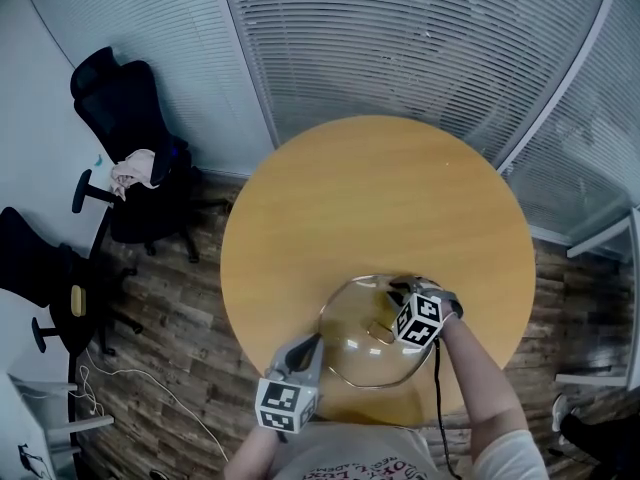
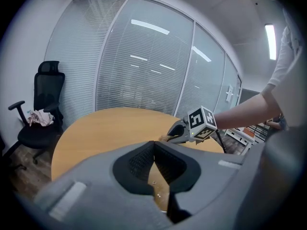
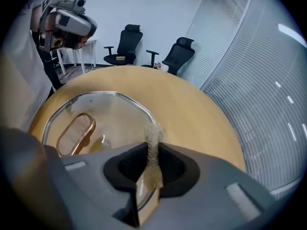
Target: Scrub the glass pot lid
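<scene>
A glass pot lid (image 1: 355, 313) with a steel rim and a copper-coloured oval handle (image 1: 384, 334) lies on the round wooden table (image 1: 380, 188), near its front edge. My left gripper (image 1: 312, 346) is shut on the lid's near-left rim; in the left gripper view the wet glass (image 2: 160, 186) shows just under the closed left gripper (image 2: 154, 153). My right gripper (image 1: 397, 290) is over the lid's far rim, shut on a tan fibrous scrub pad (image 3: 154, 137). The right gripper view shows the lid (image 3: 110, 111) and handle (image 3: 76, 134) to the left of the right gripper (image 3: 153, 150).
Two black office chairs (image 1: 135, 138) (image 1: 40, 268) stand on the wood floor to the left, one with a pink cloth (image 1: 133, 172) on it. Glass walls with blinds (image 1: 420, 48) curve behind the table. The far half of the tabletop is bare.
</scene>
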The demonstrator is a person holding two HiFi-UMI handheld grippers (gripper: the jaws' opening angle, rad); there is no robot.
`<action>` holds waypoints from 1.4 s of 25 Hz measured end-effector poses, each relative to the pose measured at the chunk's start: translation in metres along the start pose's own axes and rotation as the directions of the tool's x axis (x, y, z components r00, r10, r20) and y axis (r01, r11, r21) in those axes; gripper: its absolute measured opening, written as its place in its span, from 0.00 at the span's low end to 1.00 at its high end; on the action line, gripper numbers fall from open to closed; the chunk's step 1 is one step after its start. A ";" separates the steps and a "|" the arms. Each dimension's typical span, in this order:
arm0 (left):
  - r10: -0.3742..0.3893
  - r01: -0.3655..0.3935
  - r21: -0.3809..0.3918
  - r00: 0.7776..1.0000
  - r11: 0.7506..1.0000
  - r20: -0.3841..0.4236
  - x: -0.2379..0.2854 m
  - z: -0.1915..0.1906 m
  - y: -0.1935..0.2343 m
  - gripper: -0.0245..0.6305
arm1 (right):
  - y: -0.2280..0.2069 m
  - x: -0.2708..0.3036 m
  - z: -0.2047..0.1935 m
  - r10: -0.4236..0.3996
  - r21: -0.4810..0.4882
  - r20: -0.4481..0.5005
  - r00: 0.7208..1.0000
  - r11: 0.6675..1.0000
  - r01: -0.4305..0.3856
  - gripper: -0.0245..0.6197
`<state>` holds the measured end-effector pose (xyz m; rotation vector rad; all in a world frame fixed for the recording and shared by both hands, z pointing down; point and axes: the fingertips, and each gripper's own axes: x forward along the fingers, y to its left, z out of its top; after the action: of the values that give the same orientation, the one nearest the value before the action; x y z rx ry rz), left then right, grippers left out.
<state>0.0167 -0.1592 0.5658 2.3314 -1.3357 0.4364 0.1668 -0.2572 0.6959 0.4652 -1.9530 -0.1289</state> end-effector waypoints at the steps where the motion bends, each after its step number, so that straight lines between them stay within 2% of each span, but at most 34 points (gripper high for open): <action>1: 0.001 -0.001 -0.003 1.000 1.000 -0.004 0.001 -0.001 0.002 0.05 | 0.003 0.002 -0.002 0.018 -0.010 -0.008 1.000 1.000 -0.018 0.14; 4: -0.004 0.004 0.004 1.000 1.000 -0.009 0.004 -0.001 0.004 0.05 | 0.017 0.006 -0.012 0.064 -0.072 -0.038 0.997 0.995 -0.067 0.14; 6: -0.013 0.013 0.005 1.000 1.000 -0.010 0.007 0.000 0.002 0.05 | 0.022 0.007 -0.016 0.063 -0.089 -0.030 0.998 0.994 -0.065 0.14; 15: -0.037 0.038 0.019 0.999 0.999 -0.023 0.013 0.003 -0.015 0.05 | 0.025 -0.004 -0.040 0.035 -0.055 -0.029 0.999 0.998 -0.037 0.14; 22: -0.045 0.045 0.030 0.999 0.999 -0.018 0.015 0.007 -0.034 0.05 | 0.034 -0.019 -0.061 -0.020 -0.019 -0.040 0.999 1.000 0.019 0.14; 31: -0.021 0.021 0.027 1.000 0.999 0.015 -0.004 0.002 -0.060 0.05 | 0.067 -0.040 -0.085 -0.056 0.034 -0.066 0.996 0.998 0.059 0.14; 35: -0.018 0.017 0.018 0.999 1.000 0.039 -0.014 -0.003 -0.078 0.05 | 0.080 -0.054 -0.100 -0.073 0.100 -0.094 0.993 0.992 0.083 0.14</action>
<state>0.0779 -0.1117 0.5467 2.3761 -1.3337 0.4006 0.2548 -0.1510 0.7153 0.6063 -1.8595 -0.0554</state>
